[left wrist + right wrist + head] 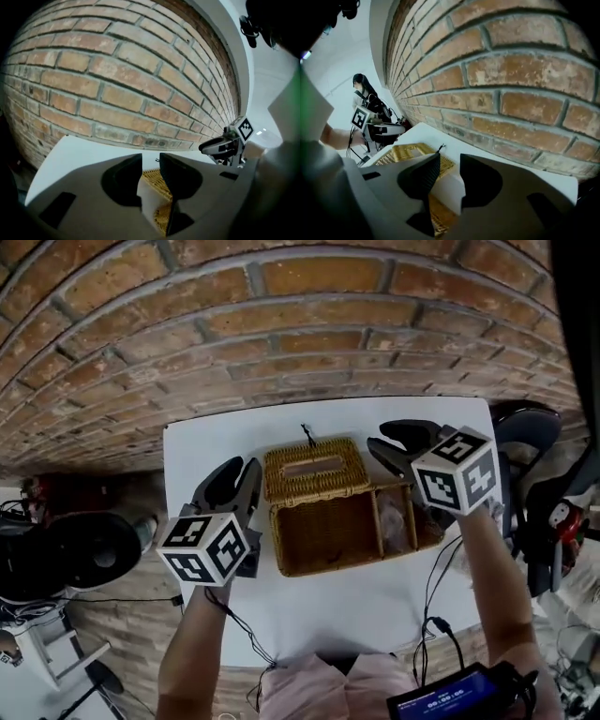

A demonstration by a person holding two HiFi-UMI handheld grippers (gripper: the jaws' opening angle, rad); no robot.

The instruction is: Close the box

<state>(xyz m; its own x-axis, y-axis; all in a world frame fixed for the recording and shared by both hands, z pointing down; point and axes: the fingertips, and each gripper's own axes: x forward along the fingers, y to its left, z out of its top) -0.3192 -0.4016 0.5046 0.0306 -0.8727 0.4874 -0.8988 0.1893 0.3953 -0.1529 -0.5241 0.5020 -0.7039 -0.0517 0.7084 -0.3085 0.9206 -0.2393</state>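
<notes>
On near side of table (pixel 375 615), bare white top and nothing more. Mid-table, wicker box (pixel 323 535), standing square, with a broad woven panel toward the viewer: near wall or open inside, hard to say which. At its right end, open compartment (pixel 398 517) with something pale within. Along its far side, lid (pixel 281 479) with a slot, seemingly tipped back rather than lying flat, so judged not yet closed: the whole closing left to do, none of it visibly done. Just beside the left wall, left gripper (pixel 246 470): jaws partly apart, nothing clamped, only table and a wicker corner seen through the gap, no contact evident. By the far right corner, over the compartment, right gripper (pixel 382 439): likewise partly spread and empty, lid in sight beyond its gap, not touching. Likely needed next: reaching the lid and swinging it down. Farthest, brick wall (pixel 300 324).
</notes>
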